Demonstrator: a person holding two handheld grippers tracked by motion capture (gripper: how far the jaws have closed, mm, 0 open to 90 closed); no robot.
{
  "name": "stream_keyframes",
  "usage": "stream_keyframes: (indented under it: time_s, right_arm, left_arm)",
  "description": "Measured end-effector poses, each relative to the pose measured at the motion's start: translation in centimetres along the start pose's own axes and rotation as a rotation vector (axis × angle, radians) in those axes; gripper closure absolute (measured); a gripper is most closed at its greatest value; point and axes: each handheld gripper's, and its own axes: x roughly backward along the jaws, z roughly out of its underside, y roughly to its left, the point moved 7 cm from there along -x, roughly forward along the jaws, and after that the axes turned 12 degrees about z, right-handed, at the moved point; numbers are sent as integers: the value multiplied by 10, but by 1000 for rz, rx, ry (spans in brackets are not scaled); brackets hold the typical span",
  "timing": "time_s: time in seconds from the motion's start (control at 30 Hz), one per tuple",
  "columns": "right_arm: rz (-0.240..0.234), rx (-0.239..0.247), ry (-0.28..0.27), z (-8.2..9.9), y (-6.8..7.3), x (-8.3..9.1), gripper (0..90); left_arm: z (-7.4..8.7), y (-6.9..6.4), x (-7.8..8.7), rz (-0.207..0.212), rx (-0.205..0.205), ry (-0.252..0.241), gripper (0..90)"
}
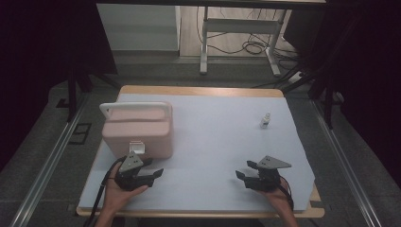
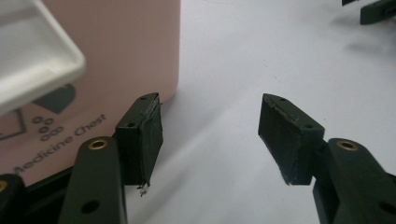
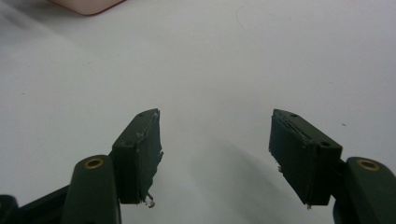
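A pink medicine chest (image 1: 138,128) with a white handle and a white front latch (image 1: 136,146) stands on the left of the white table sheet. Its front, printed "Medicine Chest", shows close up in the left gripper view (image 2: 93,60). My left gripper (image 1: 154,171) rests open on the sheet just in front of the chest's right corner, nothing between its jaws (image 2: 210,130). A small clear bottle (image 1: 265,121) stands far right. My right gripper (image 1: 244,171) lies open near the front right, pointing left, holding nothing (image 3: 215,140). A corner of the chest (image 3: 86,5) peeks in at the top of that view.
The white sheet (image 1: 213,142) covers a wooden table (image 1: 198,91). Broad bare sheet lies between the chest and the bottle. Beyond the table stand a white cabinet (image 1: 139,26) and a metal frame with cables (image 1: 241,33). Rails run along both sides of the floor.
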Motion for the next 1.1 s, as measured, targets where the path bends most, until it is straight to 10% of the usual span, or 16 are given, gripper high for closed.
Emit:
stream_keyframes:
  time_s: [0.57,1.1]
  right_arm:
    - [21,0,9,3,-9,-1,330]
    - [-11,-19,-1,2,-15,6,340]
  left_arm:
    - [7,-9,-7,39,9,-12,434]
    - [-4,-8,-23,87,48,-8,886]
